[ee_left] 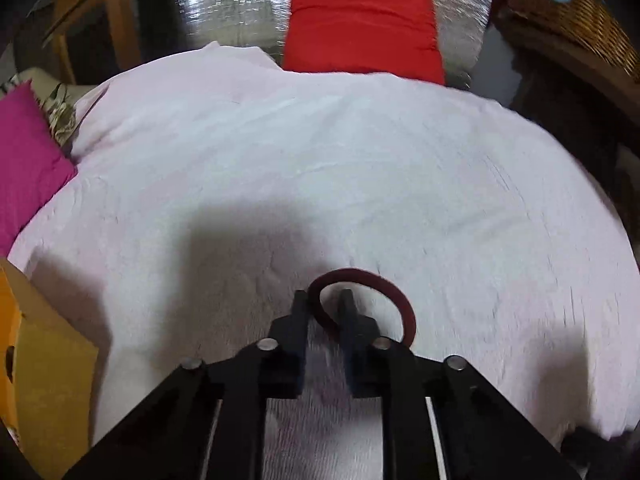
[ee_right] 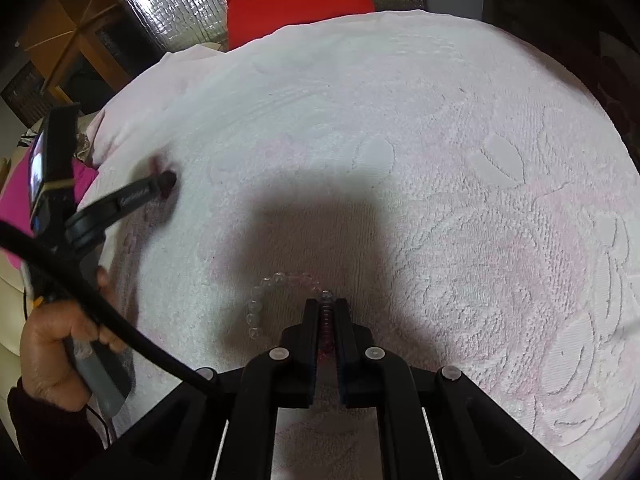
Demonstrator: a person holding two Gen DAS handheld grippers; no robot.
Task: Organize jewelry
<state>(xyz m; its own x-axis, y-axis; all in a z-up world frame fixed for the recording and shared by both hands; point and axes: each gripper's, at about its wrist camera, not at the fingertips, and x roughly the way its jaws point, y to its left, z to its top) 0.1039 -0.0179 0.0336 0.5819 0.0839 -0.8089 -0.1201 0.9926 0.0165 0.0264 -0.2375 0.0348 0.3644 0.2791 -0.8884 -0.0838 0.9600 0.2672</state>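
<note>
Claws pinch jewelry over a white towel (ee_right: 440, 140).
Left claw (ee_left: 323, 300) grips a dark red bangle (ee_left: 404, 312); right claw (ee_right: 327, 308), angled down, nips a clear bead bracelet (ee_right: 256, 308).

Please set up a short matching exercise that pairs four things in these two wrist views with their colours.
Things:
1. bangle
2. beaded bracelet
3. cushion beyond the towel
4. box at the left edge

Colours:
A. yellow-brown
B. clear
C. bright red
D. dark red

Pairs: 1-D, 2-B, 3-C, 4-A
</note>
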